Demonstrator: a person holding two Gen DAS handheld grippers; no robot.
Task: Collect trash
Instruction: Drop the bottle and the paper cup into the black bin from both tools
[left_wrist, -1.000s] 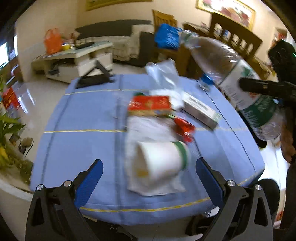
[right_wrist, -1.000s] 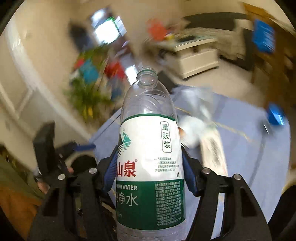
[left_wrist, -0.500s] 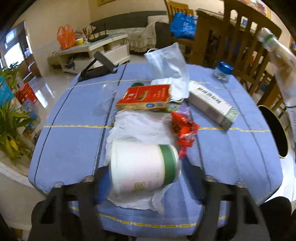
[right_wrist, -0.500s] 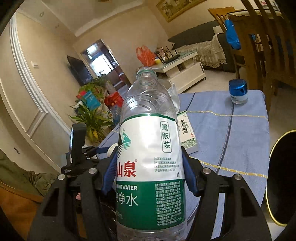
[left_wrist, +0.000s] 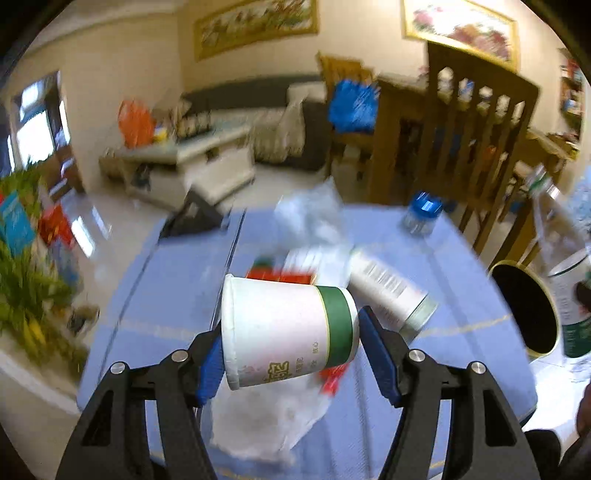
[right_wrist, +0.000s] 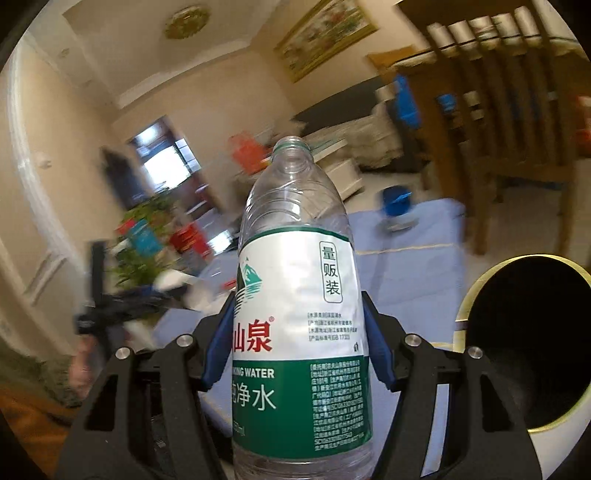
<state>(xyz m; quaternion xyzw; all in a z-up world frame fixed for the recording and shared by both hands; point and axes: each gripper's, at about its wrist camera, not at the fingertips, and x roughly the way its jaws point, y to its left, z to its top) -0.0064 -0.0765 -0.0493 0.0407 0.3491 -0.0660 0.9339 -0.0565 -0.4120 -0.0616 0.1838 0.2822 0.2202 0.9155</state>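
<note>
Two tongs, left tongs (left_wrist: 290, 345) pinching one paper cup (left_wrist: 286, 332), right tongs (right_wrist: 297, 339) pinching one water bottle (right_wrist: 297, 314), one bin (right_wrist: 517, 350) nearby

Left gripper (left_wrist: 290, 345) clamps paper cup (left_wrist: 288, 330) sideways above white tissue (left_wrist: 266, 424) on blue tablecloth (left_wrist: 177, 295). White box (left_wrist: 391, 291), blue-capped jar (left_wrist: 421, 216) behind. Trash bin (left_wrist: 526, 310) and water bottle (left_wrist: 565, 266) at right.

Chair (left_wrist: 476, 147): wooden, slatted back, at 1 o'clock.
Plant (left_wrist: 26, 280): green, leafy, 9 o'clock.
Sofa (left_wrist: 258, 110): dark, 12 o'clock.
Paintings (left_wrist: 255, 26): framed, high on wall.
</note>
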